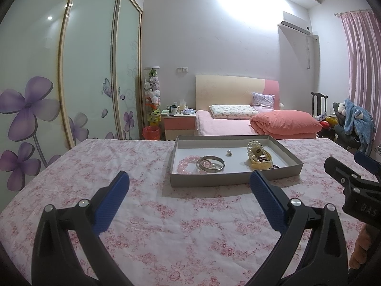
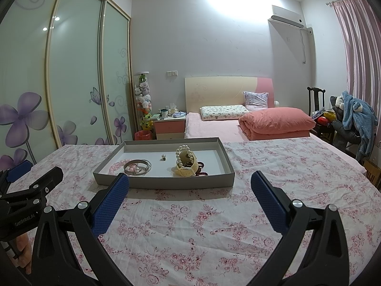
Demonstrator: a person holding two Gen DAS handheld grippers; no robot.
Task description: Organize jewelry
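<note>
A shallow grey tray (image 1: 235, 180) (image 2: 164, 182) sits on the floral tablecloth ahead of both grippers. In it lie a pink bead bracelet (image 1: 185, 165) (image 2: 117, 165), a silver bangle (image 1: 210, 164) (image 2: 137, 166), a small pearl piece (image 1: 229, 153) (image 2: 163, 157), a white pearl bracelet (image 1: 256, 145) (image 2: 183, 153) over a yellow watch (image 1: 260, 162) (image 2: 187, 169), and dark beads (image 2: 201, 165). My left gripper (image 1: 189, 186) is open and empty, short of the tray. My right gripper (image 2: 190, 187) is open and empty, near the tray's front wall.
The table with the pink floral cloth (image 1: 166, 214) (image 2: 273, 166) spreads around the tray. The right gripper shows at the right edge of the left wrist view (image 1: 352, 183); the left gripper shows at the left edge of the right wrist view (image 2: 28, 190). A bed (image 2: 238, 124) and wardrobe stand behind.
</note>
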